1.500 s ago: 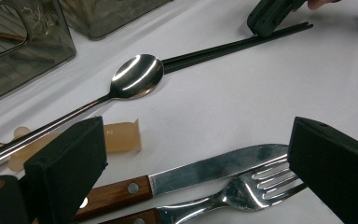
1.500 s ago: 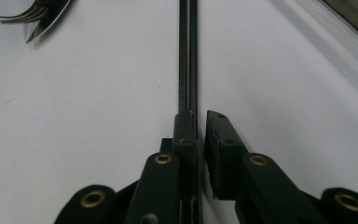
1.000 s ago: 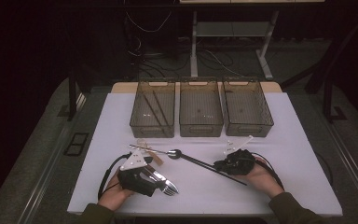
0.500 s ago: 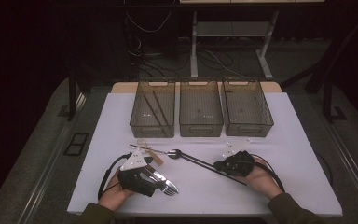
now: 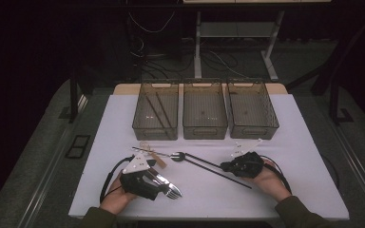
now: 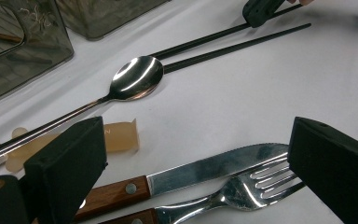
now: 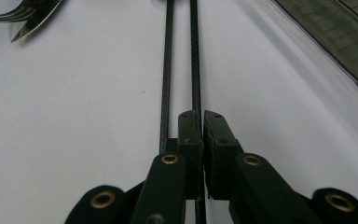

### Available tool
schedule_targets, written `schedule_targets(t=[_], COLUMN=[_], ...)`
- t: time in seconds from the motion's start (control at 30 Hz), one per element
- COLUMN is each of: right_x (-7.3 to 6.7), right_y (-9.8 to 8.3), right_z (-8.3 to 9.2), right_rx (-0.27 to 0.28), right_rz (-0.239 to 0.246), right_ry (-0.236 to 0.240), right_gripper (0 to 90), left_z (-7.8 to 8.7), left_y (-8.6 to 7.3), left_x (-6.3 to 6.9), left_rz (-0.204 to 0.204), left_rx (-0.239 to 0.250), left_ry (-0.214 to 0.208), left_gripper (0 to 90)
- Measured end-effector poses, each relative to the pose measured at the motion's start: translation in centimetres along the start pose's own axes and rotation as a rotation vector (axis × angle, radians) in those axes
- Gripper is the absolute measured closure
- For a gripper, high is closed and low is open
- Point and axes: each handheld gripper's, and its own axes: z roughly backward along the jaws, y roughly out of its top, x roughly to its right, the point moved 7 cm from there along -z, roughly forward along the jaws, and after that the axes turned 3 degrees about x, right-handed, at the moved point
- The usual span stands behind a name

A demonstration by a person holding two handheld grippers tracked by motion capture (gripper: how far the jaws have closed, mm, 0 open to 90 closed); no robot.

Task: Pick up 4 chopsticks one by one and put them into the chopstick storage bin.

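My right gripper (image 7: 202,121) is shut on one of two black chopsticks (image 7: 195,56); the other chopstick (image 7: 168,56) lies alongside it on the white table. From above, the right gripper (image 5: 225,166) sits at the near end of the chopsticks (image 5: 204,164). My left gripper (image 6: 196,137) stands open just above a wooden-handled knife (image 6: 205,170) and fork (image 6: 247,189), touching neither. Seen from above, the left gripper (image 5: 164,185) is at the front left. A steel spoon (image 6: 137,77) lies beyond it, its bowl next to the chopstick tips.
Three smoked-plastic bins stand in a row at the back: the left bin (image 5: 140,123) holds brown chopsticks, beside the middle bin (image 5: 204,128) and the right bin (image 5: 252,129). A tan flat piece (image 6: 119,135) lies by the spoon handle. The table's front edge (image 5: 209,216) is close.
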Motion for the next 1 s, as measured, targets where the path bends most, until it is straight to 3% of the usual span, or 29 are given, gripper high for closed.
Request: schedule_targets(t=[0.73, 1.0], right_x=[0.8, 1.2], right_y=[1.5, 2.6], right_z=[2.7, 3.3], right_rx=[0.122, 0.146], right_rz=[-0.058, -0.080], right_ry=[0.006, -0.011], right_gripper=[86.3, 86.2], left_z=[0.1, 0.0], left_y=[-0.1, -0.1], left_x=[-0.1, 0.1], left_rz=[-0.012, -0.025], left_rx=[0.001, -0.007], left_ry=[-0.008, -0.013], left_gripper=[4.1, 4.1])
